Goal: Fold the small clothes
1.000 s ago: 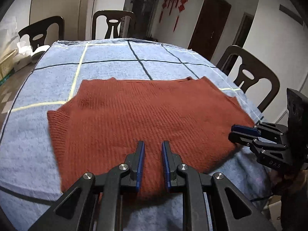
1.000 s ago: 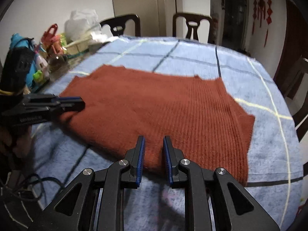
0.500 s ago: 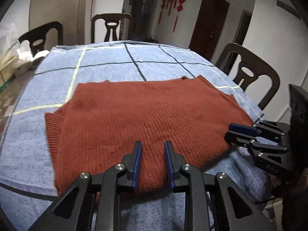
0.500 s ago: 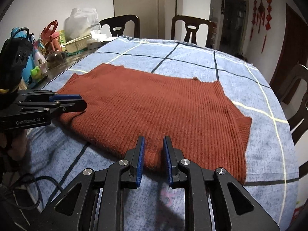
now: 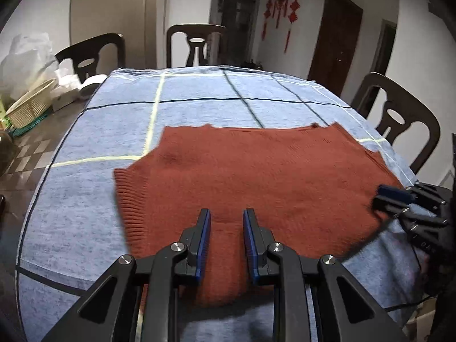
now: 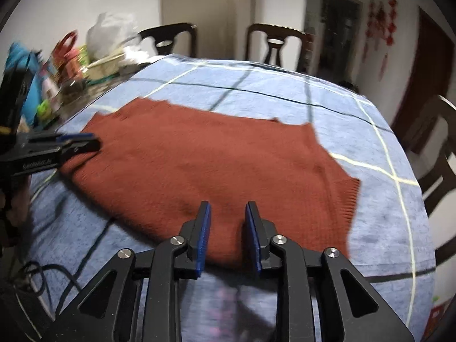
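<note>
The sweater's (image 5: 256, 176) near hem is hidden behind the left hand-held gripper (image 5: 225, 229). Clutter (image 6: 71, 65) beside the worktop (image 6: 370, 228) is blurred.

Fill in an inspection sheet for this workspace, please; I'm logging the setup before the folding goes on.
Surface: table under a blue checked cloth.
Job's things: rust-red knit sweater lying flat, near edge toward the claws.
Clutter: woven basket, white plastic bag, bottles and colourful items at the table's left end.
Grippers: left claw open over the sweater's near hem; right claw open, its jaws have just been opening, sweater edge under the gap, not pinched.
Cables: dark cable off the near left edge.
Surroundings: dark chairs, brown door, red hanging ornaments.
</note>
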Available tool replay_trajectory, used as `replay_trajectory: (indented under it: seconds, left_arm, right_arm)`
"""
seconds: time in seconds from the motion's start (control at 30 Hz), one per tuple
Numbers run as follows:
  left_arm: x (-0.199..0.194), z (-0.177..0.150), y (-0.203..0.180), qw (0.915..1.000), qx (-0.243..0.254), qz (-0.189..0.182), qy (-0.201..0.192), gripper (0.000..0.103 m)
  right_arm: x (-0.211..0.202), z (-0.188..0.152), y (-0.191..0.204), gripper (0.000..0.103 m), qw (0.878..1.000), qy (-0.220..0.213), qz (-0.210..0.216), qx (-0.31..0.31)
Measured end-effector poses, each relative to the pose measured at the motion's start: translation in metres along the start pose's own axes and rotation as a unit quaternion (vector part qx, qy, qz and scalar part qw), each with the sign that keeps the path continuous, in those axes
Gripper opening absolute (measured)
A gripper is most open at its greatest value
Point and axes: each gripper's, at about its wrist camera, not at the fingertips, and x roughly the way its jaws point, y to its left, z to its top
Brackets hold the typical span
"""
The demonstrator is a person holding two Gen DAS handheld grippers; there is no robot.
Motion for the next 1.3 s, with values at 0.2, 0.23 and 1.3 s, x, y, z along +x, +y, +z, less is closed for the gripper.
replay_trajectory:
  seconds: [0.2,0.23,1.3]
  left_arm:
    - [0.000,0.002,0.015,0.9997,-0.022,-0.008,0.002,0.026]
    - [-0.001,0.003,0.018,0.9997,-0.025,-0.006,-0.002,0.026]
    - [0.011,-0.001,0.070,0.9867,-0.149,-0.060,0.023,0.025]
  right_arm:
    - [-0.005,0.000,-0.025,0.029,0.999,-0.005,-0.010,0.047]
    - [-0.006,0.001,-0.025,0.029,0.999,-0.006,-0.016,0.044]
    - [-0.005,-0.003,-0.045,0.029,0.997,-0.004,-0.026,0.067]
